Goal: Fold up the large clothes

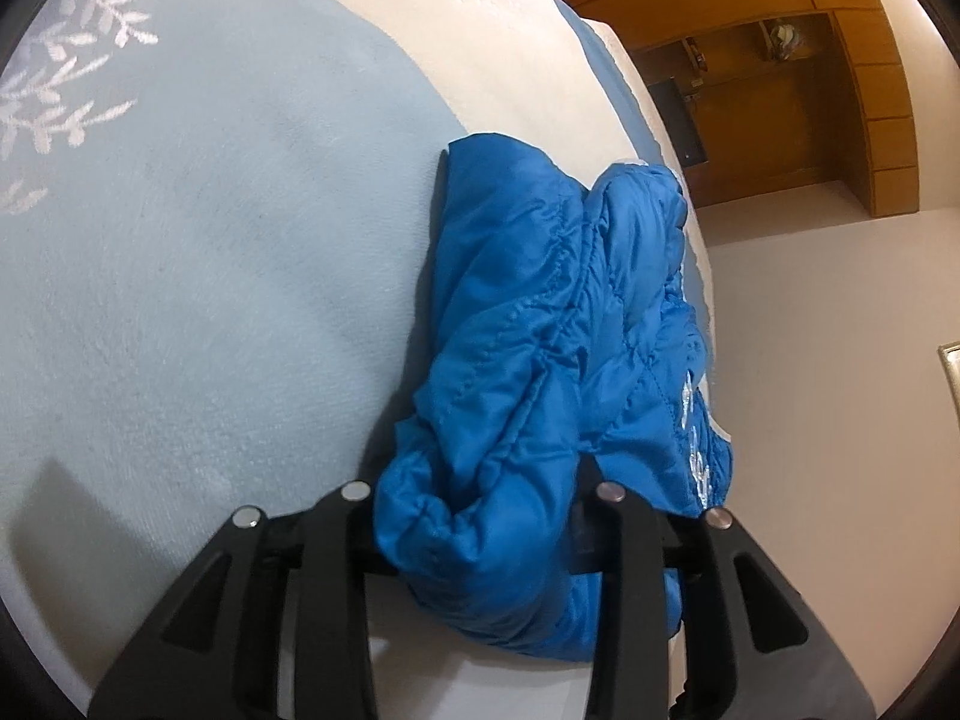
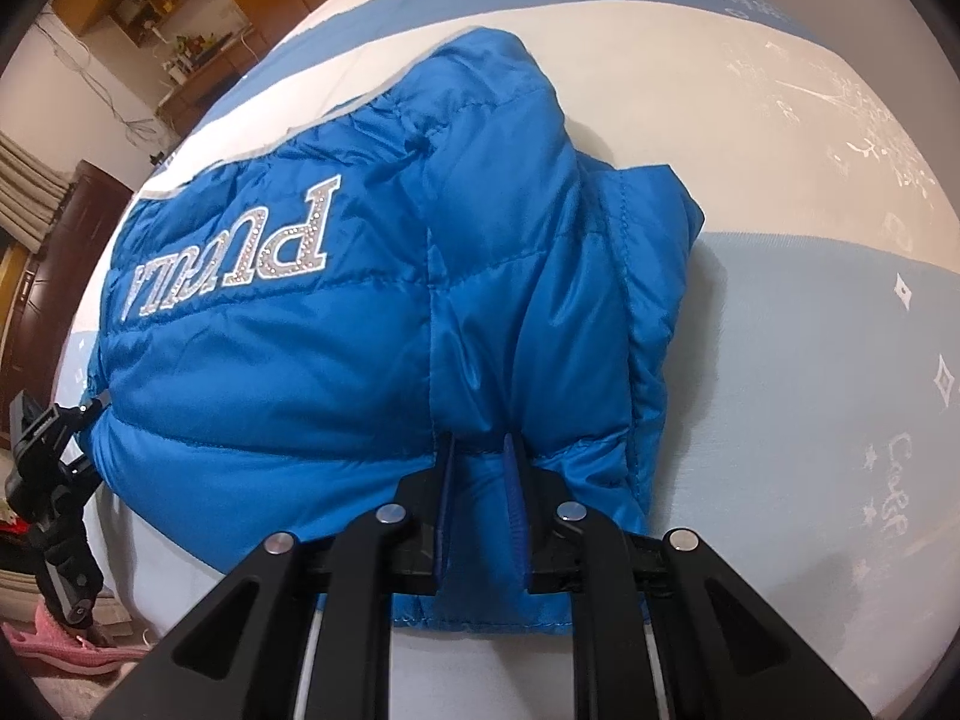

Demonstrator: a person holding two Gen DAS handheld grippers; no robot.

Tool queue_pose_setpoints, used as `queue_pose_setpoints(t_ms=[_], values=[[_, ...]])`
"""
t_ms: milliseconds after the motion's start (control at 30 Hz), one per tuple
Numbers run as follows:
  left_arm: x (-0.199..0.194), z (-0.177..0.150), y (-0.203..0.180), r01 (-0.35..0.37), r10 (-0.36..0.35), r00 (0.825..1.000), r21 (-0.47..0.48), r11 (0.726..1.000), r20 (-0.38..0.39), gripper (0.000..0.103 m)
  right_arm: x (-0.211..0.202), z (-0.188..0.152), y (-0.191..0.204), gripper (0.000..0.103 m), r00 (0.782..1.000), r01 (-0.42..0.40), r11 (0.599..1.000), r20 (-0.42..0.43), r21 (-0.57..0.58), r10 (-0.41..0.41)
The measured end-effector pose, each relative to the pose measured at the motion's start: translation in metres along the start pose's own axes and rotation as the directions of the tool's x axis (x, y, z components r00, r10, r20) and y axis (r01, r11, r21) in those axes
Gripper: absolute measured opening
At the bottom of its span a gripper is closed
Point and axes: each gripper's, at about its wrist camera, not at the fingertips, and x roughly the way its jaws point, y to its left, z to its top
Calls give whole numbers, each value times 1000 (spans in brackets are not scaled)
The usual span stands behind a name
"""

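A blue quilted jacket [image 1: 540,324] lies bunched near the edge of a bed covered in a light blue and cream spread [image 1: 180,240]. In the left wrist view a thick roll of the jacket fills the gap between the fingers of my left gripper [image 1: 480,480], which is shut on it; the fingertips are buried in fabric. In the right wrist view the jacket [image 2: 300,360] shows silver lettering upside down. My right gripper [image 2: 480,450] is shut on a fold at the jacket's near hem, with the blue pads [image 2: 513,480] pressing the cloth. The left gripper [image 2: 87,420] holds the jacket's far left end.
The bed's edge [image 1: 708,300] drops to a pale floor [image 1: 840,360] on the right. Wooden cabinets [image 1: 780,90] stand beyond. In the right wrist view, shelves [image 2: 180,30], dark furniture [image 2: 60,228] and pink slippers [image 2: 66,642] sit at the left. The bedspread [image 2: 810,360] extends to the right.
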Motion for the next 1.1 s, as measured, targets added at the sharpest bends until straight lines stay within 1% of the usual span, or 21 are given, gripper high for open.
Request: queue_pose_setpoints(t_ms=[100,167,200,233,300,400,467,567,667,733,767,800,833,900,933,1033,1100], values=[[-6,3,-13,-45,45,999,36,998,6,33,-4,-2,-3,16,1000,-10,1000,7,28,10],[-13,2,-30,-88,87,996,97,991,18,32,-9,-1,-5,17,1000,-15,998,7,55,15],[-15,2,-38,-102,100,995,121,987,23,31,-14,0,-5,19,1000,-15,998,6,60,15],[-19,3,-48,-112,110,994,144,983,27,31,-20,1,-6,27,1000,-23,998,5,66,23],[-26,2,-64,-127,123,992,181,975,36,31,-33,3,-6,34,999,-43,996,24,74,41],[-36,1,-97,-158,146,987,267,951,62,30,-58,6,-2,35,997,-39,998,70,42,36],[-40,-3,-124,-178,160,984,329,927,82,30,-74,8,0,35,995,-36,999,96,27,33],[-44,-9,-163,-174,146,984,413,894,98,29,-88,12,0,35,995,-12,999,101,31,9],[-41,-20,-203,-158,127,987,502,850,97,29,-91,11,-2,35,997,0,999,77,47,-4],[-35,-32,-235,-155,126,988,582,798,91,29,-92,9,-2,35,998,14,998,61,53,-17],[-34,-38,-243,-154,127,988,608,779,87,29,-92,8,-2,35,998,22,998,58,54,-25],[-30,-46,-255,-140,121,990,639,757,73,30,-94,7,-1,35,998,28,998,59,54,-31],[-24,-51,-263,-127,116,991,657,743,60,30,-96,7,0,35,998,29,998,62,53,-33],[-10,-66,-284,-91,108,994,712,696,20,29,-104,10,5,36,997,29,998,71,48,-32],[-1,-74,-293,-70,109,994,732,678,-6,29,-107,11,6,36,997,30,998,74,47,-34],[21,-92,-306,-28,123,990,774,632,-65,29,-115,14,9,36,997,34,998,71,45,-37],[42,-105,-311,-5,146,984,801,598,-104,30,-116,17,9,36,997,41,998,69,42,-44]])
